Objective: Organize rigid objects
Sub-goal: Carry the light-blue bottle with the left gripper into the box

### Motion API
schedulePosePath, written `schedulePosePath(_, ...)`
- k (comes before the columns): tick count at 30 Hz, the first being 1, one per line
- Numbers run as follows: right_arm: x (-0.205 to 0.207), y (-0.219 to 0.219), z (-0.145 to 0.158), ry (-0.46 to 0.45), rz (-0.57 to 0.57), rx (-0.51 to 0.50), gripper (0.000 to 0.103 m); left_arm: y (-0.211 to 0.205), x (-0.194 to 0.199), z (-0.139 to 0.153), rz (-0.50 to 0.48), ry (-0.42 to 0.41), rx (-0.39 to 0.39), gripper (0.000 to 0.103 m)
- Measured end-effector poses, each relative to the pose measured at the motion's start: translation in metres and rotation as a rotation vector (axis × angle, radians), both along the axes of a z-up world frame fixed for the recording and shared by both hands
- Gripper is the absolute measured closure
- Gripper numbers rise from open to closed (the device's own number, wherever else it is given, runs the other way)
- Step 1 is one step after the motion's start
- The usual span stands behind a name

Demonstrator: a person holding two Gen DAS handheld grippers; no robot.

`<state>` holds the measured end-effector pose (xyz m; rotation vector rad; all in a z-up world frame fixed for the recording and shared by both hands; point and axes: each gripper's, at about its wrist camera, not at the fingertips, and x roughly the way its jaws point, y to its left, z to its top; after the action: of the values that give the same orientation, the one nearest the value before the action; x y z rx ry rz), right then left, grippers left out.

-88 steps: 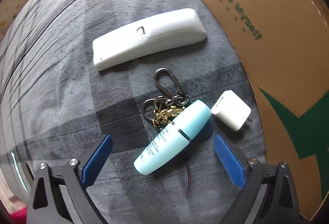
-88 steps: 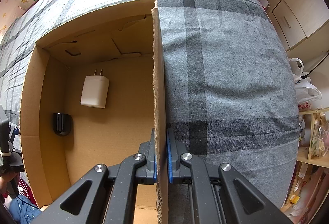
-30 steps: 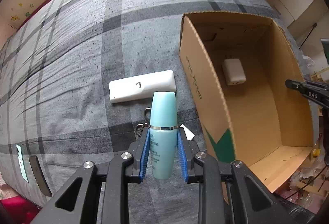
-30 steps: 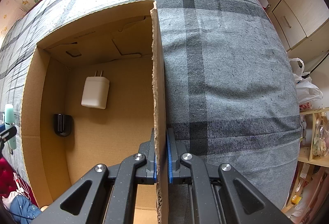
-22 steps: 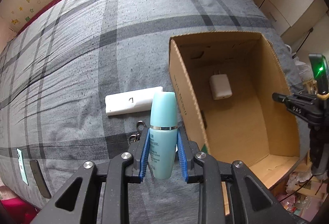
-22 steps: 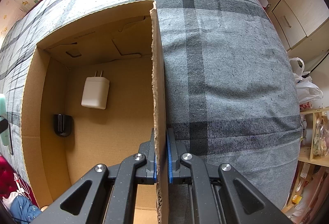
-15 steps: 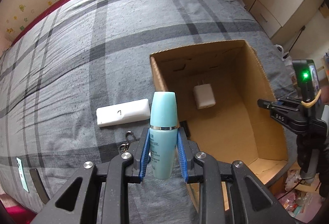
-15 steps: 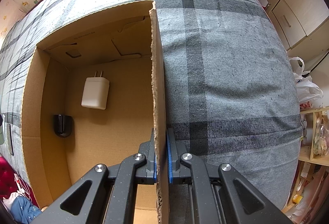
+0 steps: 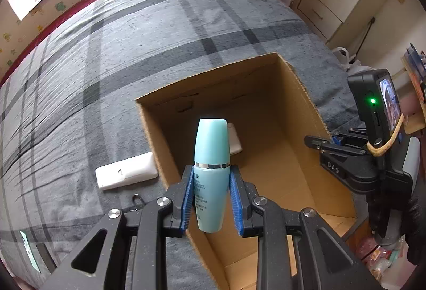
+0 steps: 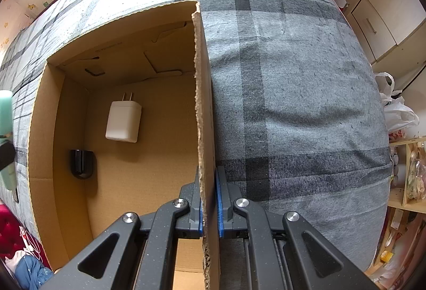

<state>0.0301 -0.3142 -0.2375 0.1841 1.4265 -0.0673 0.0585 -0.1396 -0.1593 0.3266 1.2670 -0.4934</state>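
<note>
The turquoise lotion bottle [image 9: 211, 172] is sitting upright between the blue pads [image 9: 187, 200] of the left tool [image 9: 211, 206], which is clamped on its lower body, cap end pointing away from the camera. The bottle is hanging in the air above the near left corner of the open cardboard box [image 9: 298, 156], partly over the box's floor. Inside the box, a white charger plug [image 10: 123, 117] is lying flat with its two prongs pointing at the far wall, and a small black object [image 10: 81, 163] is resting against the left wall just beside it. Over on the right wall, the right tool [image 10: 208, 206] is pinching the cardboard edge, its pads pressed together on the wall from both sides. From the right wrist view the bottle is just peeking in at the left edge of the frame. Outside the box, a white remote-like bar [image 9: 126, 174] is lying on the grey plaid bed cover [image 9: 119, 55] beside the left wall, with a metal key ring clip [image 9: 138, 200] showing just below it.
</note>
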Motion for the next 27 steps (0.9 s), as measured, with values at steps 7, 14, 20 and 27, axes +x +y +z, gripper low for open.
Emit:
schedulePosePath(7,0.0,-0.001,0.0,-0.001,-0.004,0.005,0.097,-0.032,0.002,-0.015,-0.058,0.017,-0.012,0.075)
schedulePosePath(14,-0.001,-0.002,0.0,-0.003,-0.009,0.01,0.097,-0.053,0.008,-0.033,-0.078,0.026,-0.007,0.075)
schedulePosePath(20,-0.001,-0.003,-0.001,-0.003,-0.014,0.015,0.097,-0.062,0.01,-0.055,-0.068,0.044,0.006,0.075)
schedulePosePath(27,-0.002,-0.005,-0.002,-0.003,-0.018,0.02,0.097,-0.065,0.015,-0.084,-0.032,0.073,0.03,0.075)
